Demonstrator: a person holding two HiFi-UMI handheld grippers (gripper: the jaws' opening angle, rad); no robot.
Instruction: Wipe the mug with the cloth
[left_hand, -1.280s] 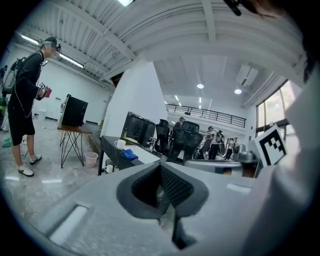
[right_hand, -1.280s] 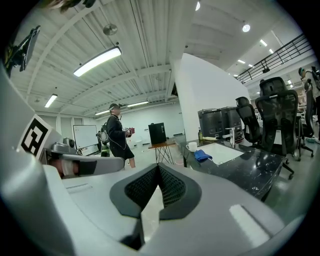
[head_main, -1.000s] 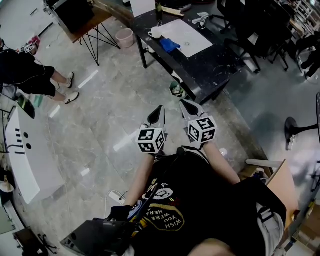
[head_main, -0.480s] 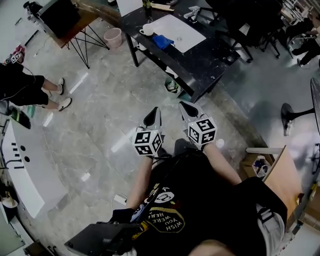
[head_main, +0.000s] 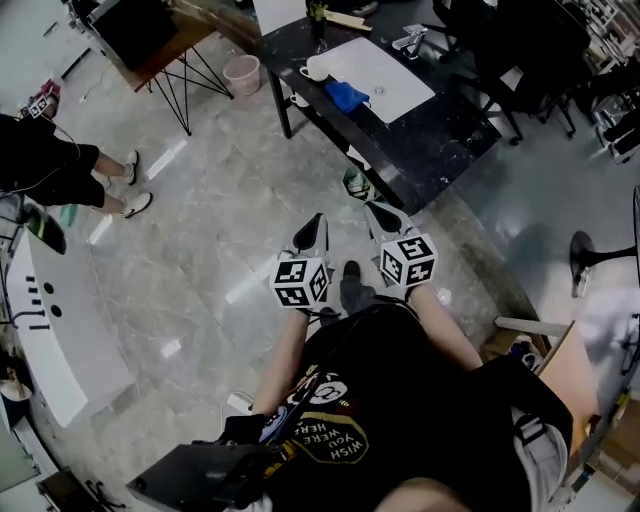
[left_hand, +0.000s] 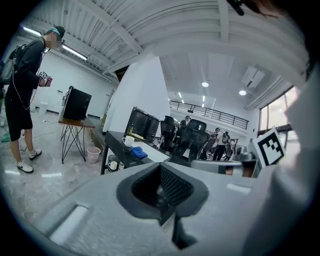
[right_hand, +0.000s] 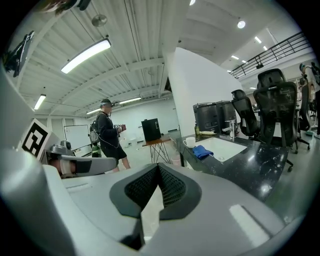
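1. Head view: the white mug stood on the dark counter, and the blue cloth lay just beside it. The left hand-held gripper and the right hand-held gripper were well apart from the counter.
2. Left gripper view: its jaws were pressed together, holding nothing.
3. Right gripper view: the same, jaws pressed together.

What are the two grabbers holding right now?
Nothing. The left gripper and right gripper are both shut and empty; the mug and blue cloth sit on the black table ahead.
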